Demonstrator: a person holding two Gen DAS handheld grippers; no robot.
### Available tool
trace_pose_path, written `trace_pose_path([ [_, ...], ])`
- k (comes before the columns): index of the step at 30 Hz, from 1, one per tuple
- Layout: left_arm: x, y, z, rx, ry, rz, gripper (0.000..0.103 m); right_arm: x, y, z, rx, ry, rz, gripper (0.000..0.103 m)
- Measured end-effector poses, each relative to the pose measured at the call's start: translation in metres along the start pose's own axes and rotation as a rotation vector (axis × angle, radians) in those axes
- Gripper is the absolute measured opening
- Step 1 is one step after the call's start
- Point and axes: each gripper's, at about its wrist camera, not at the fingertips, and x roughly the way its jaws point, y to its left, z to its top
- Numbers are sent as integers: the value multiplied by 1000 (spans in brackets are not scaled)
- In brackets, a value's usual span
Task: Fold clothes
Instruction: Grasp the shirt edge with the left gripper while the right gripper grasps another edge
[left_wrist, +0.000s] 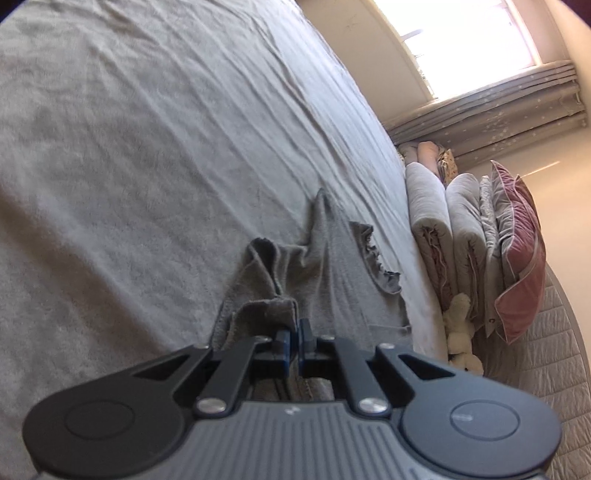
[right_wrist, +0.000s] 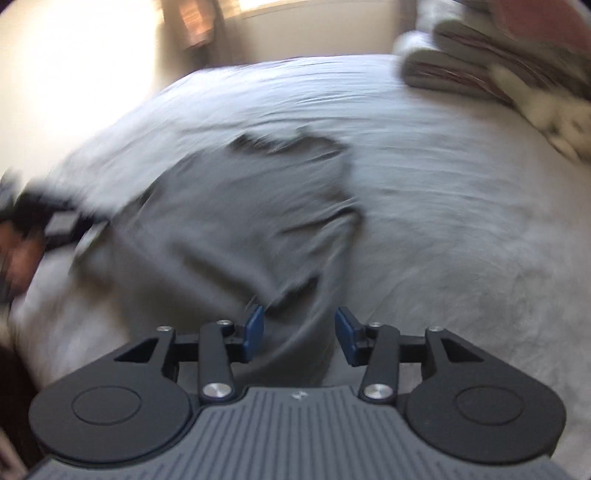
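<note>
Two hand-held grippers mid-fold: left hand-held gripper (left_wrist: 294, 338) pinches the grey garment (left_wrist: 325, 254) on the bed (left_wrist: 147, 147), right hand-held gripper (right_wrist: 300, 334) spread over its hem; next, regrasp.

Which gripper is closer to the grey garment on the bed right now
Left. The left gripper is shut on a bunched edge of the grey garment. The right gripper stands open with a fold of the cloth between its pads, not pinched.
</note>
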Motion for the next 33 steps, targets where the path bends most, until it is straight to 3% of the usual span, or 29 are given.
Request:
trace_pose_path([
  [6, -2, 5, -1, -16, 1, 8, 4, -18, 29, -17, -184, 39, 82, 57],
  [11, -3, 3, -1, -9, -3, 17, 4, -18, 51, -25, -346, 90, 138, 57],
  [16, -5, 3, -2, -12, -5, 19, 4, 2, 68, -36, -475, 147, 128, 57],
  [17, -6, 2, -2, -13, -5, 19, 4, 6, 70, -38, -498, 165, 118, 53],
  [20, -7, 2, -2, -11, -4, 13, 4, 20, 74, -43, -569, 215, 76, 20],
  [22, -8, 0, -1, -2, -2, 3, 4, 21, 72, -41, -566, 208, 67, 7],
  [29, -15, -11, 6, 28, -7, -58, 4, 6, 42, 5, -452, 47, -88, 4],
  [33, -6, -19, 12, 34, -12, -70, 4, 20, 20, 38, -370, -13, -189, 4],
])
